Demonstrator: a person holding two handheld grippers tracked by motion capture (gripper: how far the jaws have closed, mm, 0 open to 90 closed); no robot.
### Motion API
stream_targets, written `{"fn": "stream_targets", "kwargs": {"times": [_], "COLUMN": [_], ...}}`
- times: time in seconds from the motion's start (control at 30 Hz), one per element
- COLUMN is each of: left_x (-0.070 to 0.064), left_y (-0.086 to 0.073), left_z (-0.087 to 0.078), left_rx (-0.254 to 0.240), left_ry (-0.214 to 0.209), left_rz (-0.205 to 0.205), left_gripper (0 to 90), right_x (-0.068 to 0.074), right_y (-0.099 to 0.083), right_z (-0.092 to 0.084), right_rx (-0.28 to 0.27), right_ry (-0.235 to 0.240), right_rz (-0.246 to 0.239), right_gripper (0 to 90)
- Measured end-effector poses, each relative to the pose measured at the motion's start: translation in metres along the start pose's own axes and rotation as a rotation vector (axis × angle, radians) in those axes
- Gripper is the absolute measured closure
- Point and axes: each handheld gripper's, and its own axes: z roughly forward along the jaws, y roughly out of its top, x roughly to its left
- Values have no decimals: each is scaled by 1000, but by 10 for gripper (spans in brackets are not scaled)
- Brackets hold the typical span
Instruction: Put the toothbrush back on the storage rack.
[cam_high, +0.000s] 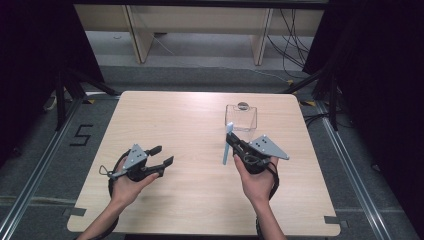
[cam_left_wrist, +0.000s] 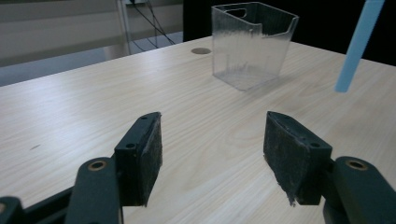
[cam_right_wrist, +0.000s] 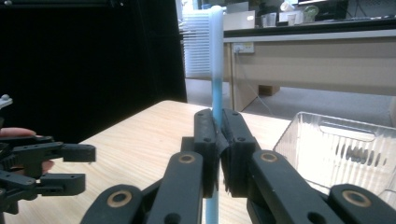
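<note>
A light blue toothbrush (cam_high: 227, 145) is held upright by the right gripper (cam_high: 235, 146), its jaws pressed shut on the handle partway up, so that the white bristled head (cam_right_wrist: 205, 42) stands above the pads and the lower end of the handle hangs below them, above the counter (cam_high: 190, 125). The brush is thus off the counter, over its right half and just in front of a clear plastic bin (cam_high: 241, 117) that stands toward the far right corner. The bin appears to be empty, as far as its see-through walls allow it to be judged. The left gripper (cam_high: 162, 156) is held over the left half of the counter, near the front edge, with its jaws spread wide and nothing between the pads; in the left gripper view bare wood is seen between them, with the bin and the lower end of the brush farther off. The pick-up can be taken as done, with the brush now carried by the right gripper alone. What appears to be left is for the brush to be brought over the open top of the bin, lowered in and released
</note>
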Motion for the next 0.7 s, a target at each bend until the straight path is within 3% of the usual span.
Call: {"fn": "stream_targets", "kwargs": {"times": [0.03, 0.07, 0.13, 0.17, 0.2, 0.3, 0.37, 0.47, 0.53, 0.7], "left_x": [2, 4, 7, 9, 10, 12, 13, 14, 14, 15], "left_y": [-2, -3, -6, -8, -8, -11, -13, -14, -15, -17], "left_z": [-3, -5, -9, -11, -13, -16, -17, -19, -19, -19], "left_rx": [-5, -6, -10, -23, -14, -23, -46, -37, -30, -32], "left_ry": [9, 18, 29, 31, 42, 57, 60, 70, 78, 85], "left_rz": [-6, -16, -27, -32, -33, -44, -47, -48, -51, -54], "left_gripper": [358, 353, 352, 351, 350, 350, 350, 349, 349, 346], "right_x": [0, -2, -2, -1, -4, -3, -5, -6, -8, -13], "right_y": [0, 2, 2, 2, 3, 4, 5, 7, 9, 13], "right_z": [0, -1, -1, -1, -1, -2, -3, -5, -5, -6], "right_rx": [-5, -11, -9, -5, -9, -12, -13, -11, -16, -22], "right_ry": [-1, -10, -8, -6, -14, -9, -17, -24, -24, -39], "right_rz": [14, -13, -13, 13, -16, -1, -17, 4, -24, -7], "right_gripper": [860, 860, 860, 860, 860, 860, 860, 860, 860, 860]}}
